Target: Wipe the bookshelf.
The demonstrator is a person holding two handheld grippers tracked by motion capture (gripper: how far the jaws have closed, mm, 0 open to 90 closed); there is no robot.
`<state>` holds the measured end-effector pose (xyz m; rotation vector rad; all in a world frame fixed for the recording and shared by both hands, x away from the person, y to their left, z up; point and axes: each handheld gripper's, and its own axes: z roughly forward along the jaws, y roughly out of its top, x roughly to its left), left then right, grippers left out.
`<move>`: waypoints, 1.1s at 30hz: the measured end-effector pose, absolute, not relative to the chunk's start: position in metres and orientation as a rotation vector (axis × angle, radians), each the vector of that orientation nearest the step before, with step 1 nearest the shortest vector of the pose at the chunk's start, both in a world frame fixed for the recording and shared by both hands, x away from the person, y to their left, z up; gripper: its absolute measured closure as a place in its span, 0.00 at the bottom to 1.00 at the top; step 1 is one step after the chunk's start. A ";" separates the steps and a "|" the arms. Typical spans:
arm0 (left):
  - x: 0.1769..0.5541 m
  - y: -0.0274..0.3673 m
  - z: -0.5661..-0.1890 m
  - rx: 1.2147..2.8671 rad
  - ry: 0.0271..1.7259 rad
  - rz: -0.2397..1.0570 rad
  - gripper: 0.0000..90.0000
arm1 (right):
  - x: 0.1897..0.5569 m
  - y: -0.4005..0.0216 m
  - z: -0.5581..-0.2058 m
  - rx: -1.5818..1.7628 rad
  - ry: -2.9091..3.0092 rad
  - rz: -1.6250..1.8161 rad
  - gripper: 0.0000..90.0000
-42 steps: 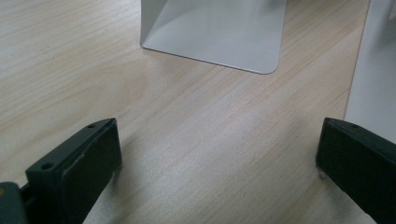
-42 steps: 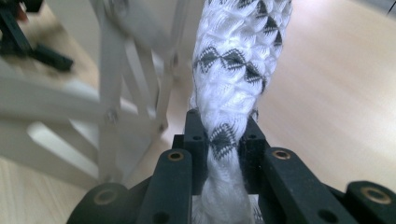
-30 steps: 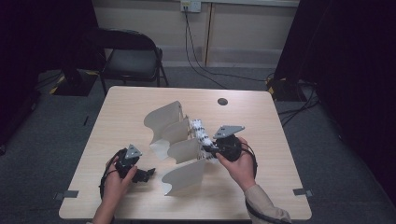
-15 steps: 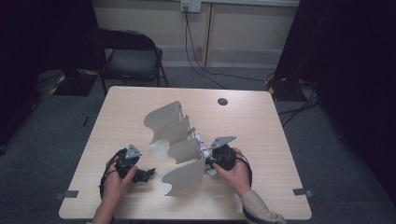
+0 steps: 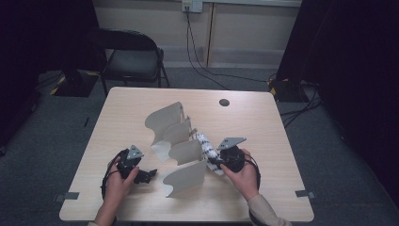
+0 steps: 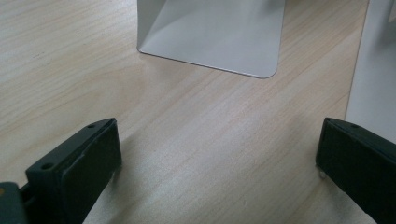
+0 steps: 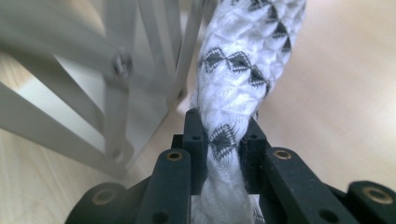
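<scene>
The white rope [image 7: 233, 70], braided with black diamond flecks, lies against the folding rack [image 5: 181, 146] mid-table; the right gripper [image 7: 223, 140] pinches it; the left gripper [image 6: 217, 154] rests spread beside the rack's panels.

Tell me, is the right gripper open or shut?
Shut: the right gripper has its jaws pressed on the white patterned rope.

A black folding chair [image 5: 129, 59] stands beyond the table's [image 5: 263, 117] far left corner — cables [image 5: 207, 70] trail across the grey floor at the far wall.
</scene>
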<state>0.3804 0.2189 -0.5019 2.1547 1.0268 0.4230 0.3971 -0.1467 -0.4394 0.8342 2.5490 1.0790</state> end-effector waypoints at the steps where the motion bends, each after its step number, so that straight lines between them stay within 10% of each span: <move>1: 0.380 0.219 -0.502 2.153 1.030 0.421 0.00 | 0.397 -0.148 -0.432 0.825 2.533 1.100 0.87; 33: 0.381 0.218 -0.502 2.150 1.027 0.420 0.00 | 0.392 -0.135 -0.478 0.862 2.651 1.029 0.84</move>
